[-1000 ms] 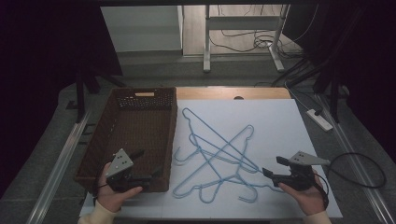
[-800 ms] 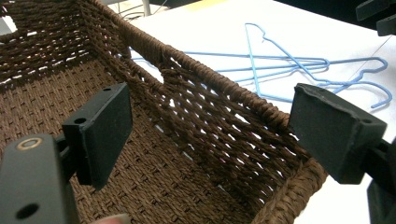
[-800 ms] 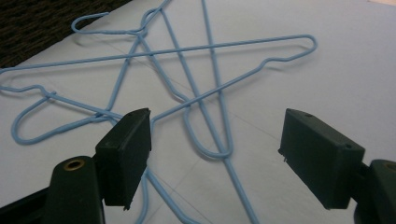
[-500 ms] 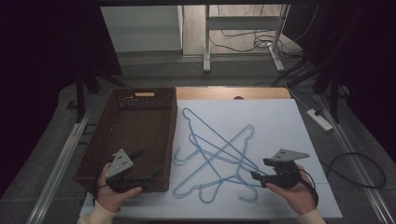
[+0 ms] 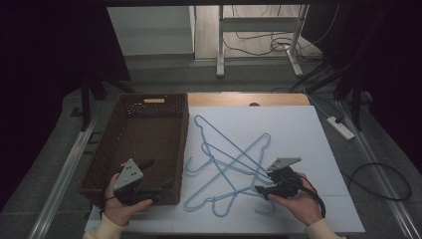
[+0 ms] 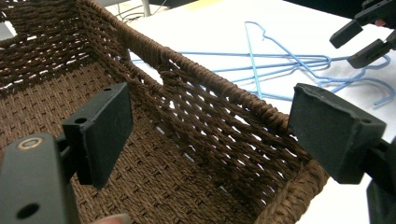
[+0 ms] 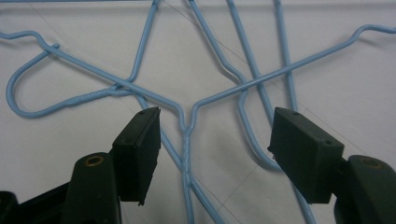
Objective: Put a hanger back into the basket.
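Several light blue wire hangers (image 5: 238, 167) lie tangled on the white table top (image 5: 298, 129). A brown wicker basket (image 5: 183, 144) stands to their left. My right gripper (image 5: 263, 182) hovers over the pile's near right part. Its jaws have just been closing but remain open. The twisted neck of one hanger (image 7: 187, 140) lies between them in the right gripper view (image 7: 217, 135), touching neither pad. My left gripper (image 5: 157, 174) is open over the basket's near right corner, its jaws astride the basket wall (image 6: 219, 88) without touching it (image 6: 215, 121). The left gripper view also catches the hangers (image 6: 280, 60) and the right gripper (image 6: 362, 39).
A wooden strip (image 5: 239, 99) runs along the table's far edge. Beyond it stand metal table legs (image 5: 219, 45) with cables on the floor. A power strip (image 5: 341, 127) lies on the floor to the right. The basket holds nothing.
My right gripper has moved left, from beside the pile to over the hangers' near right part, and its jaws have narrowed a little. The left gripper has stayed put.
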`<state>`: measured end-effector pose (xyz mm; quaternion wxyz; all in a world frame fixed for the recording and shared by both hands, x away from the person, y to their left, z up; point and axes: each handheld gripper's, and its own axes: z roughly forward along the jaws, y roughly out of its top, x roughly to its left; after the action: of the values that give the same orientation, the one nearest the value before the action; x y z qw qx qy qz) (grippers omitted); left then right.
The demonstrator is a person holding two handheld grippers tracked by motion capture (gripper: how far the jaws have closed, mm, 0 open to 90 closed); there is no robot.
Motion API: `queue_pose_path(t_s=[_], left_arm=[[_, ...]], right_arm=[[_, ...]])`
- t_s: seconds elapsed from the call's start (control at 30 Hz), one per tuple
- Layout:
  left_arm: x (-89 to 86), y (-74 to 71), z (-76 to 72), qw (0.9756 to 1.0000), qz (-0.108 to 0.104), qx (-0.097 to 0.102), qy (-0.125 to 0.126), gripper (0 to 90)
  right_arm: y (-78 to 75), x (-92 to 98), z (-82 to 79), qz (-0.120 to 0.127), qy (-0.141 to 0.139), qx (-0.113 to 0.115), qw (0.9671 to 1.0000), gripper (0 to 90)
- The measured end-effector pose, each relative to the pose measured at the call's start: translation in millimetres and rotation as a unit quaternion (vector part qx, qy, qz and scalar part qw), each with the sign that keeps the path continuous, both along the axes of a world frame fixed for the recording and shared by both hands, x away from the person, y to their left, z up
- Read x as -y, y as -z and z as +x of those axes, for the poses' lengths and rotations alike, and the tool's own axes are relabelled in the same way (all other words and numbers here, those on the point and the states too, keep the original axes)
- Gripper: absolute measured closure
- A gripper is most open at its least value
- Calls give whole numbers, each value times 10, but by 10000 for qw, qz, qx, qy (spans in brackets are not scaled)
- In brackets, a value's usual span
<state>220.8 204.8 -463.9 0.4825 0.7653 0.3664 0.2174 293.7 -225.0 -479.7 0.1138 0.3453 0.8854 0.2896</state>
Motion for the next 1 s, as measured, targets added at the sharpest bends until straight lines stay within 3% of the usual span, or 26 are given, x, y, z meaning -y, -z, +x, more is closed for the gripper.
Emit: queue_pose_path(t_s=[0.73, 0.87, 1.0], left_arm=[[19, 4, 3, 10000, 26, -3, 34, 152], [19, 5, 4, 10000, 20, -8, 35, 151], [21, 6, 5, 10000, 25, -8, 35, 152]], right_arm=[[132, -171, 64, -443, -53, -358, 9984, 454], [116, -180, 69, -432, -73, -325, 9985, 467], [131, -185, 82, -476, -24, -432, 9979, 491]])
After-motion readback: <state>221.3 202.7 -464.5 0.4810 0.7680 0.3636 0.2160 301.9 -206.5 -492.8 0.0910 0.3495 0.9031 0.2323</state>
